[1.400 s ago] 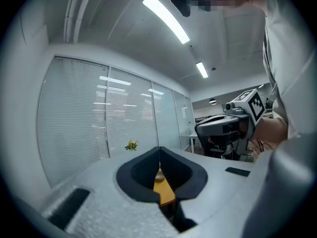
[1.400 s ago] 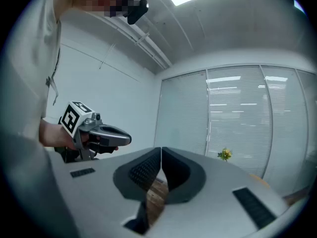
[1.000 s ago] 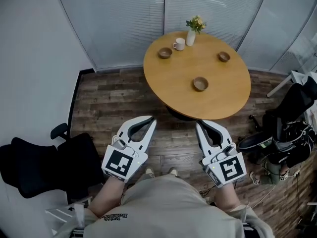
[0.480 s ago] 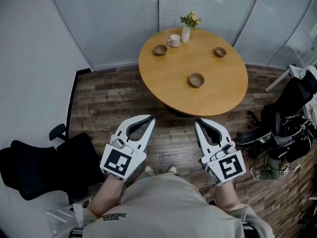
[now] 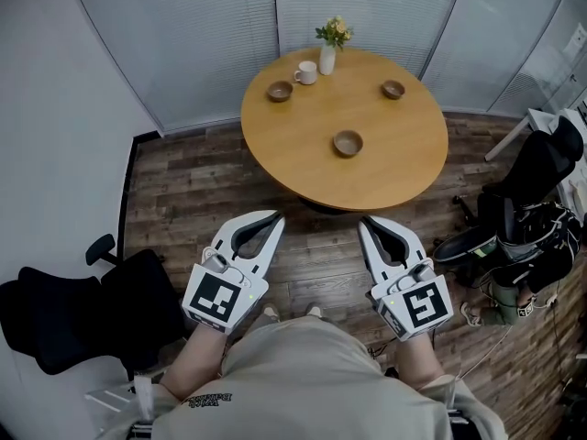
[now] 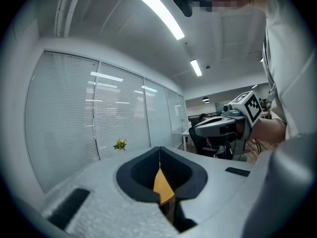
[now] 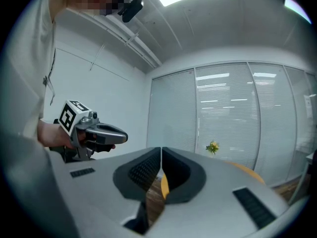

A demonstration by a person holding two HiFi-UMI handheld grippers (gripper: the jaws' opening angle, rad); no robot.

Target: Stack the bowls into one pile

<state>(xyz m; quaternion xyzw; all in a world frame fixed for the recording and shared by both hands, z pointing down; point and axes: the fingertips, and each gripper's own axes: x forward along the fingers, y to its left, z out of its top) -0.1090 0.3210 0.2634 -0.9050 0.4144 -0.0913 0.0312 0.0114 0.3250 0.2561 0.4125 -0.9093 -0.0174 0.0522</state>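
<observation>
Table ahead of me carries 3 separate bowls, none stacked: front bowl near the middle, back-left bowl just beside the mug, back-right bowl w/ bare wood round it. Vase of flowers stands at the far edge. My left gripper & right gripper hang over the wood floor, short of the table. Both have jaws pressed together w/ nothing btwn them.
</observation>
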